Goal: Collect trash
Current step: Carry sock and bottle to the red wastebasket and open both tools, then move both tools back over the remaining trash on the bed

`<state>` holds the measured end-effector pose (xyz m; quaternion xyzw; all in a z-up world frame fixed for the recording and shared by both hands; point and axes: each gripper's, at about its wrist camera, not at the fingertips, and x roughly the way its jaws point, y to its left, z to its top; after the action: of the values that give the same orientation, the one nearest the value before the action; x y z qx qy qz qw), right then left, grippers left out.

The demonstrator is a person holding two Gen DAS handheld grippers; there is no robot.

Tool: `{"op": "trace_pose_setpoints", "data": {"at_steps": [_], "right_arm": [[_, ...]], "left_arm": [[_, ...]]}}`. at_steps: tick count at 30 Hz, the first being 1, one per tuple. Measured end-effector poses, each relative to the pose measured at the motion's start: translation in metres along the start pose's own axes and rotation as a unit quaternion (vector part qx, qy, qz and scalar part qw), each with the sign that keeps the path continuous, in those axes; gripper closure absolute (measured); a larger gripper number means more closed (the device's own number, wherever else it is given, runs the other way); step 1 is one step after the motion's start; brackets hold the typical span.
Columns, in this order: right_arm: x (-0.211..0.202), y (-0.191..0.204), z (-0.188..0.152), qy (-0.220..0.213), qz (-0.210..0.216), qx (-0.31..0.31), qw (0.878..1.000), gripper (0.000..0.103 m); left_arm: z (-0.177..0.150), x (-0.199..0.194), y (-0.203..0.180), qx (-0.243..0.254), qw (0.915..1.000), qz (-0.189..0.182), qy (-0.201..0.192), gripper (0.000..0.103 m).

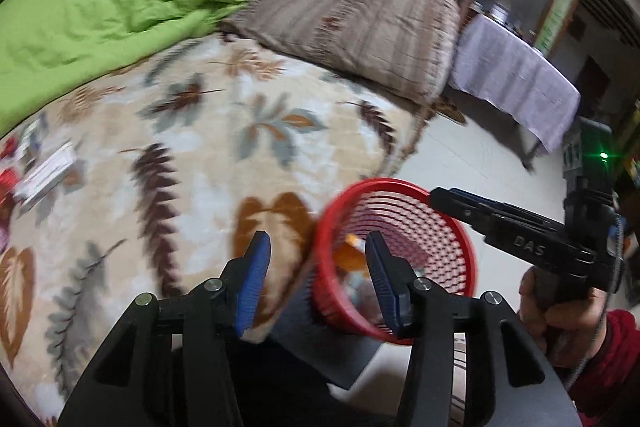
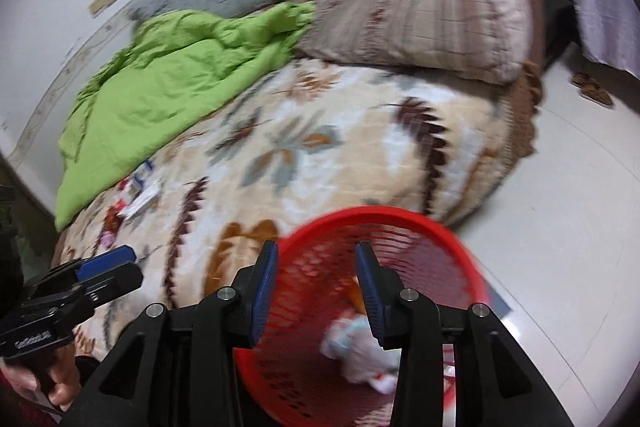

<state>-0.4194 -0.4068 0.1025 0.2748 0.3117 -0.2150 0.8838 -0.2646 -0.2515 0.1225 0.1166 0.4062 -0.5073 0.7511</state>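
A red mesh basket [image 2: 372, 291] stands on the pale floor [image 2: 560, 211] just beside the near edge of the bed, its round rim tilted toward the cameras and its latticed wall see-through. Inside lie crumpled white wrappers [image 2: 360, 355] and an orange scrap [image 1: 352, 251], blurred by motion so their print cannot be read. More trash [image 2: 136, 199], small white and red papers, lies scattered on the leaf-patterned blanket [image 2: 320, 155] toward the far left, near the edge of a rumpled green quilt [image 2: 168, 79]; each piece is too smeared to identify. The left gripper [image 1: 316, 267] hangs over the bed's edge beside the basket, jaws released and holding nothing. The right gripper [image 2: 316, 291] hovers above the basket's mouth, jaws likewise spread and empty. The basket's base is cut off behind the grippers' black bodies. A striped pillow [image 2: 432, 15] rests at the far end of the bed.
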Motion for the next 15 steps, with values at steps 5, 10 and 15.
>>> {"op": "trace_pose_setpoints", "data": {"at_steps": [5,10,15], "right_arm": [[0.023,0.054,0.006,0.017,0.047,-0.049,0.998,0.060],[0.043,0.116,0.009,0.029,0.092,-0.103,0.990,0.060],[0.074,0.175,0.006,0.052,0.125,-0.159,0.978,0.060]], "left_arm": [[-0.006,-0.027,0.065,-0.063,0.9962,0.055,-0.022,0.055],[-0.018,-0.061,0.152,-0.144,0.9814,0.117,-0.047,0.055],[-0.034,-0.087,0.240,-0.220,0.9547,0.192,-0.059,0.055]]}}
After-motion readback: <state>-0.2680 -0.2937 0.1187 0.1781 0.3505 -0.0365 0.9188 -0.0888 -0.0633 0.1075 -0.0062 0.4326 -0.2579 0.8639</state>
